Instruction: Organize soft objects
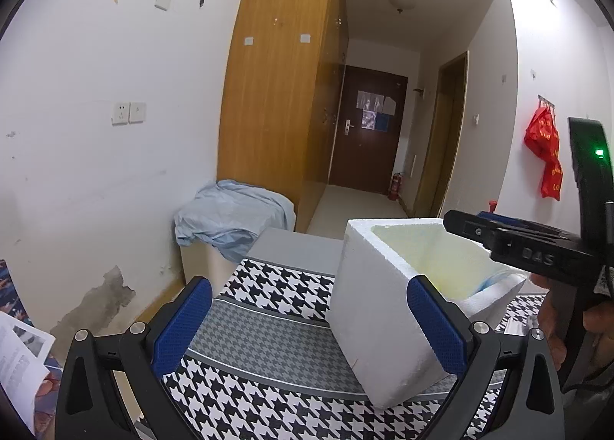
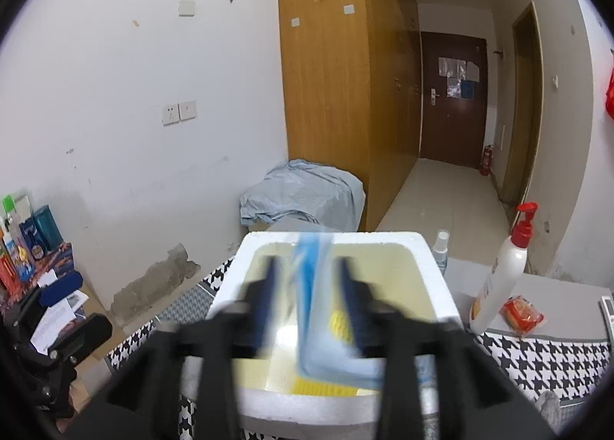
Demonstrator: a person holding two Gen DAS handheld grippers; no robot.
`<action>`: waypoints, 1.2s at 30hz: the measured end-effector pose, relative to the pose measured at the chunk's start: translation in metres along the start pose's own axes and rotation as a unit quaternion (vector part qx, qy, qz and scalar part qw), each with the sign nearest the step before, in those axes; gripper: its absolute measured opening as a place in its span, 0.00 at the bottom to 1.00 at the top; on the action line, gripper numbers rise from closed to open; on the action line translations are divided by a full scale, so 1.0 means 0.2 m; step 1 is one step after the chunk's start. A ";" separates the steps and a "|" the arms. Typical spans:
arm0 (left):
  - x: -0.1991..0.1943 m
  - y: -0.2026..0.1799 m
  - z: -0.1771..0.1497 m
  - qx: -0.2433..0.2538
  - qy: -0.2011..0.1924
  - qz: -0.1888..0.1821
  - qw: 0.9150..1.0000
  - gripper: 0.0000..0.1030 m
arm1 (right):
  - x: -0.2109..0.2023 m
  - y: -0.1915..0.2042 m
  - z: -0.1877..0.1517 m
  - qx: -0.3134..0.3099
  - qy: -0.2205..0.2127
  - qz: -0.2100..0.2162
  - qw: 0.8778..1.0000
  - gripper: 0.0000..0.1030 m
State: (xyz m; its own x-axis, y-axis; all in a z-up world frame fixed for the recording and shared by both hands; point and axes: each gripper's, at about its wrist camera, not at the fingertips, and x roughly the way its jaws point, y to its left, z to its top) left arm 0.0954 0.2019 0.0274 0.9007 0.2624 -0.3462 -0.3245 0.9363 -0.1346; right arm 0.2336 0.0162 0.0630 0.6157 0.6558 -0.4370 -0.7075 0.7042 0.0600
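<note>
A white foam box (image 1: 376, 305) stands on a houndstooth cloth (image 1: 268, 286), tilted in the left wrist view. My left gripper (image 1: 311, 325) is open; its right pad sits in front of the box's near corner and nothing is clamped. My right gripper (image 2: 307, 309) hangs over the foam box (image 2: 433, 271), blurred, with its jaws apart. A soft blue plastic pack (image 2: 311, 286) stands upright between the fingers with a gap on each side, its lower end inside the box. A yellow item (image 2: 339, 325) lies on the box floor. The right gripper (image 1: 537, 248) also shows in the left wrist view.
A blue-grey sheet (image 1: 230, 217) covers a low unit by the wall. Right of the box stand a white pump bottle (image 2: 502, 279), a small spray bottle (image 2: 441, 248) and a red packet (image 2: 522, 315). Bottles and papers (image 2: 23, 244) crowd the far left. A wooden wardrobe (image 1: 276, 94) rises behind.
</note>
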 end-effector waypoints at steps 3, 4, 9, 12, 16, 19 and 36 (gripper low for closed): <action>0.00 0.00 0.00 0.001 0.001 -0.001 1.000 0.99 | -0.02 0.01 0.00 -0.001 -0.006 0.002 1.000 0.73; 0.00 0.00 0.00 0.001 0.001 -0.002 1.000 0.99 | -0.02 0.00 0.01 -0.001 -0.005 0.001 1.000 0.73; -0.01 -0.01 0.00 0.006 0.002 -0.008 1.000 0.99 | -0.02 -0.02 0.00 0.012 0.002 -0.003 1.000 0.73; -0.01 -0.01 0.00 0.004 0.003 -0.009 1.000 0.99 | -0.03 -0.03 0.00 0.013 0.002 -0.006 1.000 0.74; -0.02 -0.02 0.00 0.004 0.003 -0.011 1.000 0.99 | -0.05 -0.04 0.00 0.017 0.001 -0.012 1.000 0.81; -0.02 -0.03 0.00 0.002 0.005 -0.013 1.000 0.99 | -0.09 -0.06 -0.01 0.026 -0.007 -0.017 0.999 0.88; -0.07 -0.17 0.00 0.015 0.003 -0.029 0.999 0.99 | -0.29 -0.13 -0.06 0.034 -0.039 -0.018 0.998 1.00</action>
State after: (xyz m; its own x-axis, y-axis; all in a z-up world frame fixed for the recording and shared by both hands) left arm 0.0933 0.1667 0.0379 0.9162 0.2058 -0.3439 -0.2625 0.9566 -0.1267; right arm 0.2112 -0.0441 0.0759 0.6677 0.6468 -0.3685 -0.6607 0.7430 0.1070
